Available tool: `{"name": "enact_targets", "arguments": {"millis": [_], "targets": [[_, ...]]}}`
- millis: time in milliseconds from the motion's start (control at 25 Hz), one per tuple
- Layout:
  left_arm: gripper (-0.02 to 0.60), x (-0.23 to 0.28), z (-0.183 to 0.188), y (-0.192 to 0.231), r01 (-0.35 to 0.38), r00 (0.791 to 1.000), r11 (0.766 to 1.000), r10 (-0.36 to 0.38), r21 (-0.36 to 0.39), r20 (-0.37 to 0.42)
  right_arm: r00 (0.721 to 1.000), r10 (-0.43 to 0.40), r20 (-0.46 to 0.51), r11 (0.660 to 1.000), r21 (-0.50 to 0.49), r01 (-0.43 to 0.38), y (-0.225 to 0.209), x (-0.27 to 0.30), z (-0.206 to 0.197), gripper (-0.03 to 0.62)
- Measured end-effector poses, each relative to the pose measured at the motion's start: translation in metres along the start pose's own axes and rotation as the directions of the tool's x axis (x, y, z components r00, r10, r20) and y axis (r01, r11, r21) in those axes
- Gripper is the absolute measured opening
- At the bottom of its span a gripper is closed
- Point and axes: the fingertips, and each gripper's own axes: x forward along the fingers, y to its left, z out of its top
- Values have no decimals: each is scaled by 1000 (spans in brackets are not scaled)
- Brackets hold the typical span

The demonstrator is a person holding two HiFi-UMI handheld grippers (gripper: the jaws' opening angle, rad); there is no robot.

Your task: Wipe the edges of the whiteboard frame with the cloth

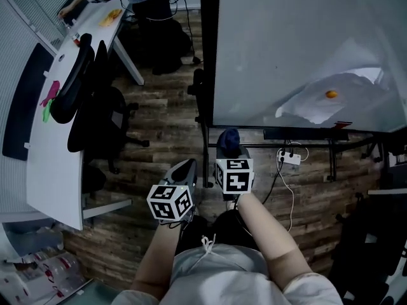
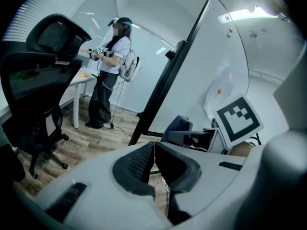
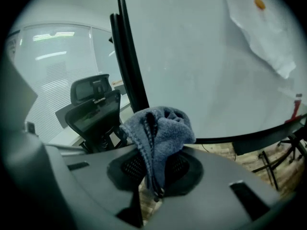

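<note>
1. My right gripper [image 3: 153,169] is clamped on a bunched blue-grey cloth [image 3: 163,128]. Only a lower fold sits between the pads, and most of the cloth stands up loose above them.
2. My left gripper [image 2: 153,164] is closed with nothing in it. It hangs just left of the right one, low over the wooden floor [image 1: 159,126].
3. The cloth is near the lower left corner of the whiteboard [image 1: 286,43], just below the dark frame [image 1: 208,56]. As far as I can judge, it is not touching the frame.
4. Risk: dragging along the frame's edge could pull that thin fold out of the gripper, since so little of the cloth is pinched.
5. Risk: the board stands on a leggy stand, so a hard push may shove or rock it. My empty left gripper could steady it.
6. Risk: along the bottom edge to the right, the loose cloth could catch the sheet of paper [image 1: 318,103] hanging under an orange magnet [image 1: 331,94] and tug it off.
</note>
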Motion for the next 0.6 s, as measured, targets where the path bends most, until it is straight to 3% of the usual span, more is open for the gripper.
{"name": "enact_targets", "arguments": {"millis": [320, 600], "targets": [[18, 18, 55, -81, 106, 988, 990, -116, 96, 101, 982, -14, 187, 999, -31, 20, -50, -85, 54, 67], [18, 11, 118, -161, 150, 947, 966, -201, 210, 250, 946, -6, 324, 999, -48, 23, -86, -147, 100, 67]]}}
